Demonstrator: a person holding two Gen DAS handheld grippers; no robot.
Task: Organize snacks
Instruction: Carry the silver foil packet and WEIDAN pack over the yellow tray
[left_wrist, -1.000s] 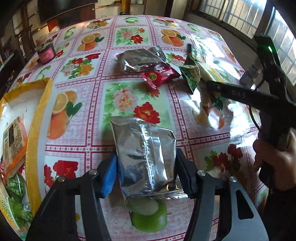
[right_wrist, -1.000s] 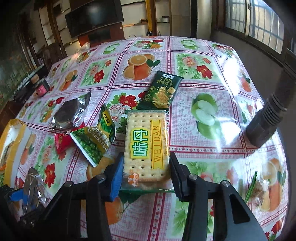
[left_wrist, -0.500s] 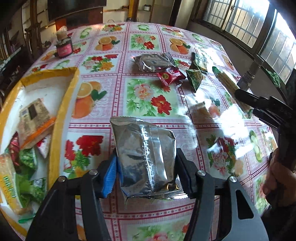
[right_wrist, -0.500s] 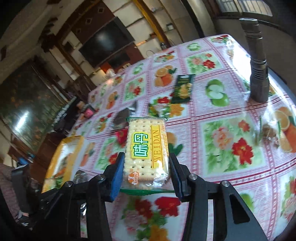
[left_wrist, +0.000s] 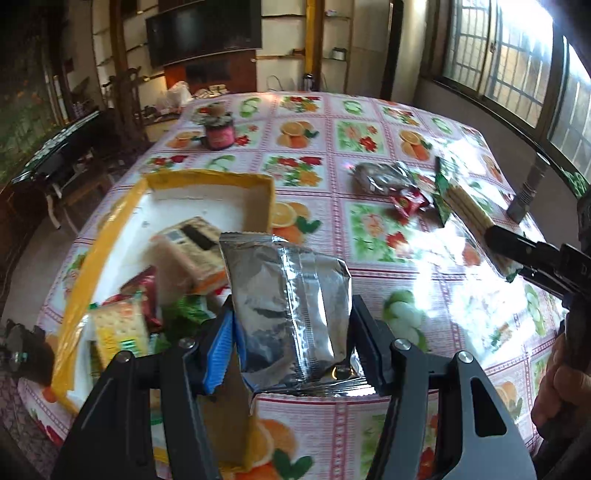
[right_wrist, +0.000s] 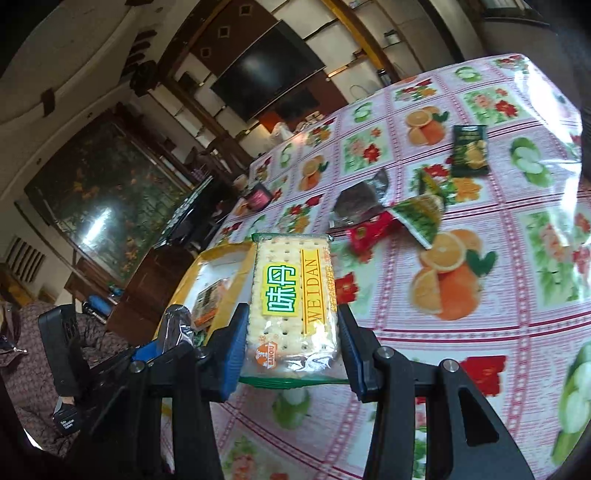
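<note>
My left gripper (left_wrist: 291, 343) is shut on a silver foil snack bag (left_wrist: 288, 310) and holds it in the air by the right edge of the yellow-rimmed white box (left_wrist: 207, 184), which holds several snack packs. My right gripper (right_wrist: 291, 343) is shut on a Weidan cracker pack (right_wrist: 291, 291), held above the table to the right of the box (right_wrist: 221, 258). In the left wrist view the right gripper (left_wrist: 517, 254) shows at far right with the cracker pack (left_wrist: 469, 206).
On the flowered tablecloth lie a brown foil bag (left_wrist: 380, 177), a red packet (left_wrist: 408, 201), a green pea packet (right_wrist: 419, 218) and a dark green packet (right_wrist: 469, 151). A pink jar (left_wrist: 220, 134) stands at the far side, a grey post (left_wrist: 528, 188) at right.
Both grippers have swung left with their packs. The left one has moved from above the bare table to the box's right edge; the right one now faces the box.
</note>
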